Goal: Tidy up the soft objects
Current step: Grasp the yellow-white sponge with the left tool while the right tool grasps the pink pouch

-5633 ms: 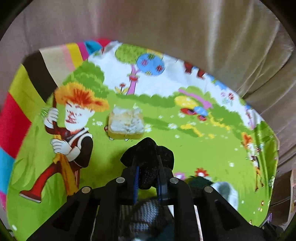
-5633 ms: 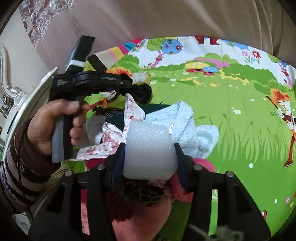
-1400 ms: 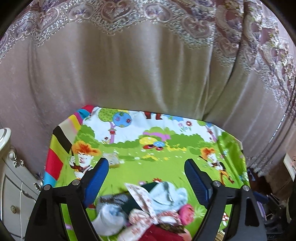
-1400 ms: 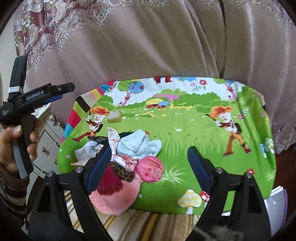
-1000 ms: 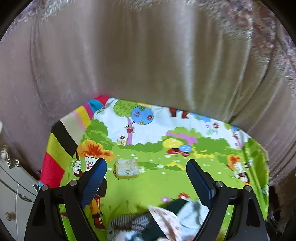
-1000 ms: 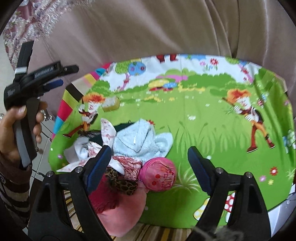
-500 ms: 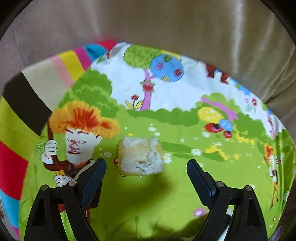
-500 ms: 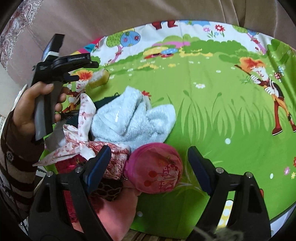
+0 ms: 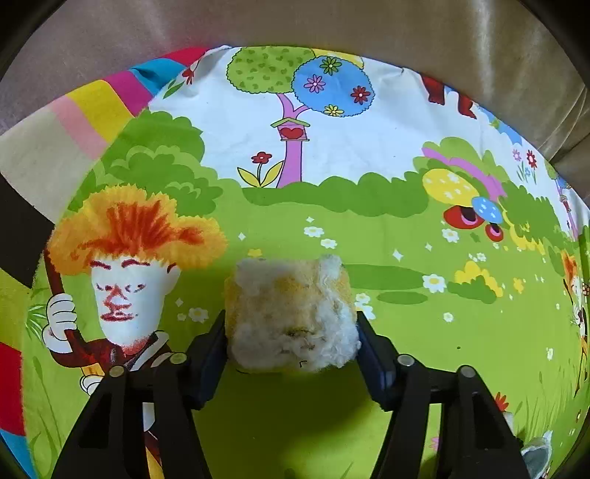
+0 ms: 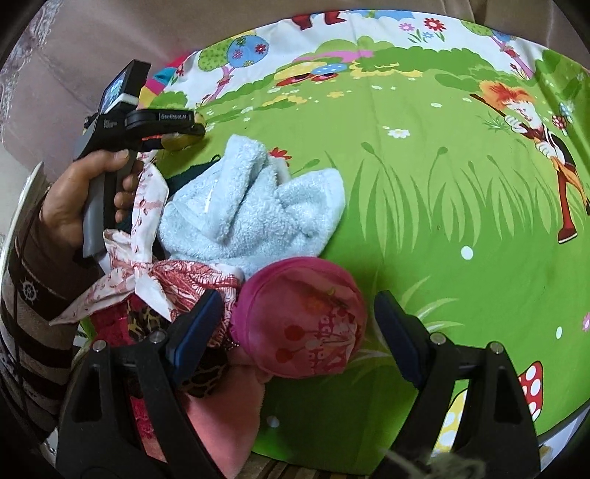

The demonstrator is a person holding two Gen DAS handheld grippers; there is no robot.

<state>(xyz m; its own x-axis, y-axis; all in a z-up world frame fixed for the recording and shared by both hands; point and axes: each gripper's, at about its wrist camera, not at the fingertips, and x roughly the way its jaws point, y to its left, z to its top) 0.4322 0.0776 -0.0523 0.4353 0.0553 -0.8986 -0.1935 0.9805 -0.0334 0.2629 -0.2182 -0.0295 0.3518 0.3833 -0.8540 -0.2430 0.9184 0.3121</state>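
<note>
A fluffy yellow-and-white sponge (image 9: 287, 302) lies on the cartoon-print cloth (image 9: 368, 350). My left gripper (image 9: 291, 339) stands astride it, its jaws closing, and both pads touch the sponge's sides. In the right wrist view the left gripper (image 10: 184, 129) shows at the far left of the table with a bit of the sponge (image 10: 177, 142) under it. My right gripper (image 10: 297, 313) is open over a round pink fabric bundle (image 10: 306, 331), which sits between the pads with a gap on its right side.
A pile of soft things lies at the table's front left: a light-blue towel (image 10: 250, 206), a red-and-white patterned cloth (image 10: 147, 265), a leopard-print piece (image 10: 202, 376) and a pink cloth (image 10: 221, 412). A hand (image 10: 70, 206) holds the left gripper. A beige curtain (image 9: 295, 22) hangs behind the table.
The left gripper has come down onto the sponge and narrowed its jaws against its sides. The right gripper has sunk toward the pink bundle and stayed wide.
</note>
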